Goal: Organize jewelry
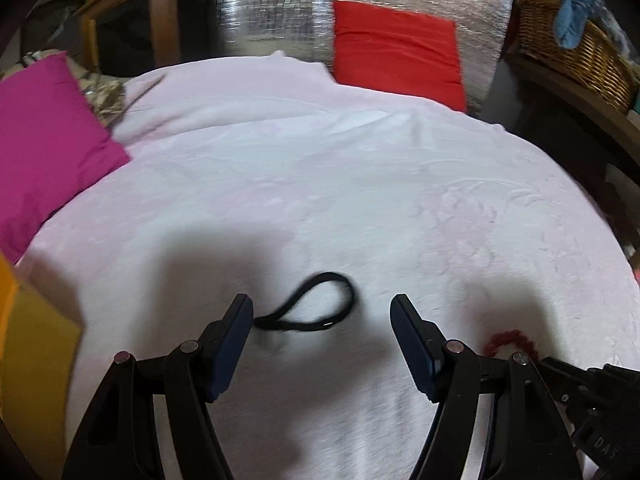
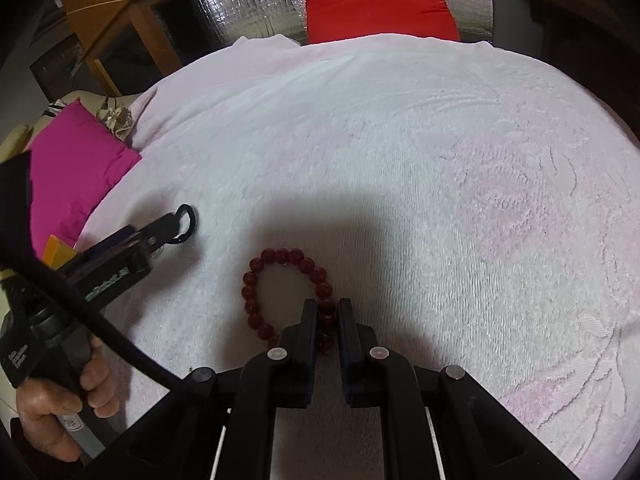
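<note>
The right gripper (image 2: 325,312) has its fingers (image 2: 308,320) clenched on the near side of a red bead bracelet (image 2: 256,276), which lies on a pale pink towel (image 2: 440,160). The left gripper (image 1: 322,312) hangs released over a black loop (image 1: 320,304) lying flat to the bracelet's left. Pink cushion (image 1: 44,136) far left, red cushion (image 1: 396,52) at the far edge.
</note>
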The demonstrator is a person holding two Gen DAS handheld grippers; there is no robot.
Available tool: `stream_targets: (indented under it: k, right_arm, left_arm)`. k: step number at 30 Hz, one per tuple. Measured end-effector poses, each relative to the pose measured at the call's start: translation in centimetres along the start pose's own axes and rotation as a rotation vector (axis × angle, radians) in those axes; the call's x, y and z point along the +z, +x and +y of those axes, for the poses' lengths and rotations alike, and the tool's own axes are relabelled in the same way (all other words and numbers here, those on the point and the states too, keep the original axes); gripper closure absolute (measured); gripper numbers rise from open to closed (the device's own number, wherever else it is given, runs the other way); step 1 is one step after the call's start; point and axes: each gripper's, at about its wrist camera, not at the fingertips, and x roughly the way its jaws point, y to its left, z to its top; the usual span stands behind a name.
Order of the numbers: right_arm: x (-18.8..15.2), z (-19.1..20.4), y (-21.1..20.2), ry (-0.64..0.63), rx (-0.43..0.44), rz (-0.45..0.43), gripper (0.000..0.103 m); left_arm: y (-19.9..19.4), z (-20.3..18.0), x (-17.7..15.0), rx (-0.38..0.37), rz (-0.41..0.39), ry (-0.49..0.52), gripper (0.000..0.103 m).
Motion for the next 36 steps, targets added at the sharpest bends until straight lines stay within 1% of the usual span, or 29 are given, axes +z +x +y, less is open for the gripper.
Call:
stream_targets:
  k: [2, 4, 7, 8, 9, 10, 12, 13, 15, 17, 21, 25, 29, 30, 33, 36]
  right_arm:
    - [-0.1, -0.3, -0.1, 0.014, 0.013, 0.002, 0.092]
    - [-0.2, -0.5, -0.1, 0.021, 0.021, 0.004, 0.092]
    - [-0.4, -0.6, -0.2, 0.018, 0.021, 0.003, 0.092]
    - [-0.5, -0.7, -0.3, 0.014, 0.019, 0.002, 0.092]
    - [-0.6, -0.7, -0.3, 0.015, 0.018, 0.001, 0.092]
    - [-0.6, -0.5, -0.3, 0.013, 0.016, 0.001, 0.092]
    - [-0.6, -0.5, -0.3, 0.010, 0.013, 0.001, 0.092]
    - [-0.6, -0.6, -0.3, 0.012, 0.013, 0.001, 0.092]
    - [-0.5, -0.3, -0.2, 0.016, 0.013, 0.003, 0.092]
    - [-0.4, -0.2, -0.1, 0.016, 0.009, 0.006, 0.092]
    - [-0.2, -0.1, 0.0, 0.014, 0.005, 0.008, 0.092]
    - [-0.1, -0.3, -0.2, 0.016, 0.015, 0.015, 0.092]
    - [-0.2, -1.2, -0.4, 0.048, 0.046, 0.029, 0.092]
    - [-0.2, -1.3, -0.4, 0.049, 0.047, 0.030, 0.092]
    - [-0.3, -1.7, -0.6, 0.053, 0.062, 0.040, 0.092]
    - [-0.4, -2.0, -0.8, 0.047, 0.078, 0.053, 0.092]
  left_arm:
    - [0.6, -0.4, 0.2, -0.004, 0.005, 0.022, 0.031]
    - [1.4, -0.6, 0.2, -0.007, 0.028, 0.025, 0.031]
    - [2.2, 0.5, 0.4, -0.063, 0.051, -0.038, 0.033]
    - [2.3, 0.9, 0.4, -0.073, 0.054, -0.058, 0.037]
    - [2.4, 1.3, 0.4, -0.078, 0.054, -0.076, 0.046]
    - [2.5, 1.9, 0.5, -0.085, 0.051, -0.097, 0.051]
    - [2.6, 2.7, 0.3, -0.101, 0.058, -0.123, 0.072]
    - [2.7, 3.1, 0.3, -0.115, 0.063, -0.140, 0.075]
    - [2.6, 3.7, 0.2, -0.123, 0.066, -0.154, 0.088]
    - [2.5, 3.7, 0.1, -0.116, 0.075, -0.134, 0.093]
    - [1.9, 3.8, -0.2, -0.126, 0.105, -0.131, 0.094]
    - [1.0, 3.6, -0.9, -0.131, 0.139, -0.106, 0.094]
    - [-0.5, 3.2, -2.1, -0.134, 0.154, -0.055, 0.094]
    - [-1.0, 3.1, -2.4, -0.141, 0.160, -0.043, 0.096]
    - [-2.2, 2.7, -3.3, -0.172, 0.169, -0.016, 0.096]
    - [-3.3, 1.6, -4.1, -0.188, 0.175, 0.038, 0.096]
